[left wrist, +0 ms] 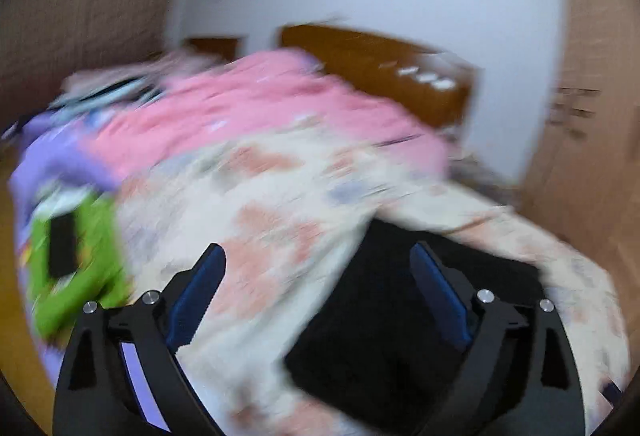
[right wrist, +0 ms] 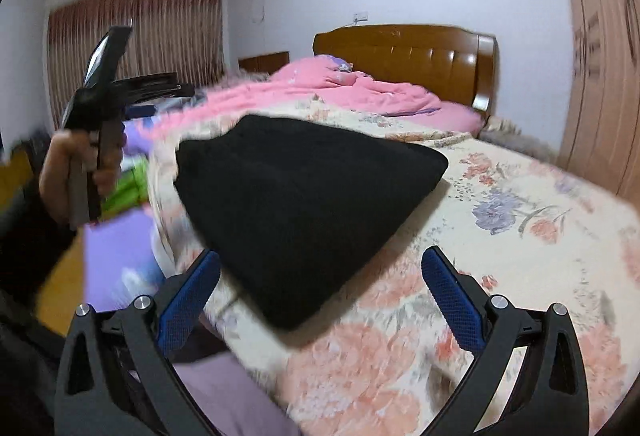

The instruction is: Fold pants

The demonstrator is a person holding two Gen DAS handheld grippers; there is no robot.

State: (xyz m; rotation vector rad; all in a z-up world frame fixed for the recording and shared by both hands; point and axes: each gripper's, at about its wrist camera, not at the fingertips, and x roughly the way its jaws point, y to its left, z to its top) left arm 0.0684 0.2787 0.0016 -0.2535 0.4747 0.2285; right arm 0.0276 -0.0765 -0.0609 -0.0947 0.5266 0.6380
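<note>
You are looking at open floral bedspread (right wrist: 532, 236) lying right of the folded black pants (right wrist: 304, 204), so a gripper is finding free passage there. Behind the pants, a pink quilt (right wrist: 360, 92) is bunching up before the headboard (right wrist: 404, 52), blocking the far end. On the left, a hand (right wrist: 76, 172) is holding the left gripper (right wrist: 184, 89) above the bed's edge, beside green and purple clutter (left wrist: 80, 244), crowding that side

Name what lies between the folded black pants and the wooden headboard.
In the right wrist view, floral bedding, then a rumpled pink quilt, lie between the pants and headboard.
</note>
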